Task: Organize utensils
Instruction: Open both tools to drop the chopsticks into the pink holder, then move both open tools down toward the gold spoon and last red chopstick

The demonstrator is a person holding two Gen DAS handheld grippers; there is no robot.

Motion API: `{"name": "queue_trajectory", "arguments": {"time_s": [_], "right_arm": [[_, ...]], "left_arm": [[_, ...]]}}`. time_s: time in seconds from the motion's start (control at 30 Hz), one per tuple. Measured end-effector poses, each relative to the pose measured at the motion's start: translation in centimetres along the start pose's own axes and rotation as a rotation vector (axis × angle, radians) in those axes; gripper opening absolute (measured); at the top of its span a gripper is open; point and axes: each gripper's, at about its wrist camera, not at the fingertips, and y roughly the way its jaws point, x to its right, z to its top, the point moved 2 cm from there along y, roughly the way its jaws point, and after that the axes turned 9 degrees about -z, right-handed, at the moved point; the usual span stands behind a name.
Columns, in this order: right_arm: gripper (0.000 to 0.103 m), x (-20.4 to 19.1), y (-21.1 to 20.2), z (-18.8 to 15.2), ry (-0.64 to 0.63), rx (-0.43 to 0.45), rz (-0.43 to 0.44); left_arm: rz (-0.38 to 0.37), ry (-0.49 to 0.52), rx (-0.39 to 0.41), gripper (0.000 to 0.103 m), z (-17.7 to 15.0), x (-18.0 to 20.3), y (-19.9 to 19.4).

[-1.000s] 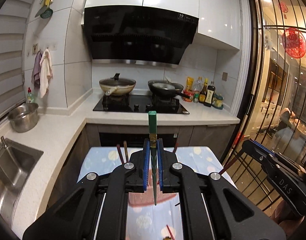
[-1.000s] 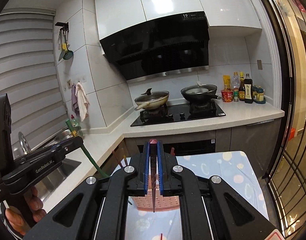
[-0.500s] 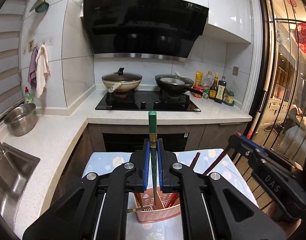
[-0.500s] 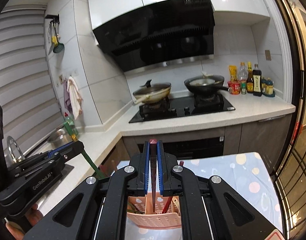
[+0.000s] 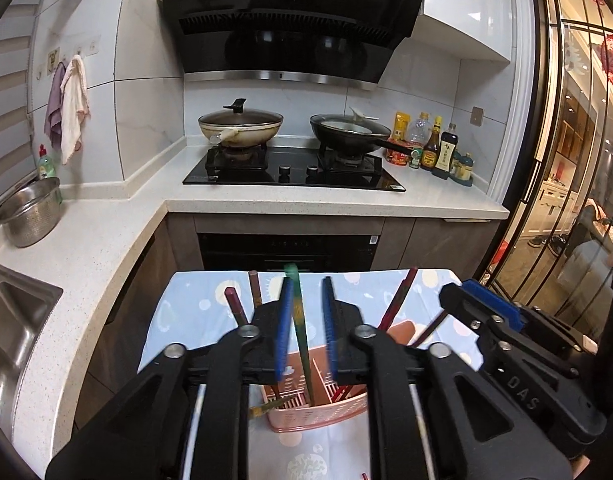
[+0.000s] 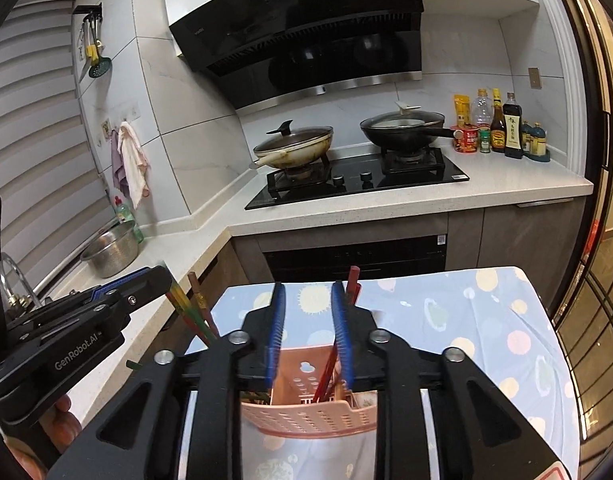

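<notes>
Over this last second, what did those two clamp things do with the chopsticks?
Both opened and let go. The left gripper released the green chopstick, and the right gripper released its dark red chopstick. Both chopsticks now stand in the pink basket. The basket itself stayed on the spotted tablecloth.

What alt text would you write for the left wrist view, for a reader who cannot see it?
The left tool is open above a pink utensil basket on a dotted tablecloth, with a green chopstick standing between its blue fingers into the basket. Dark red chopsticks lean in the basket; the right tool is at right. Behind are a stove and two lidded pans.
</notes>
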Motion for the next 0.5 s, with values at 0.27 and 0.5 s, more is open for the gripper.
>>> {"name": "queue_trajectory", "arguments": {"time_s": [0.27,0.5], "right_arm": [[0.035,2.0,-3.3,-1.7,0.028,0.008,-0.004],[0.037,2.7,-6.8,-6.1,-0.028,-0.013,-0.054]], "left_arm": [[0.014,0.008,0.027,0.033,-1.0,0.6,-2.7],[0.003,0.037,0.021,0.033,-3.4,2.1,-5.4]]}}
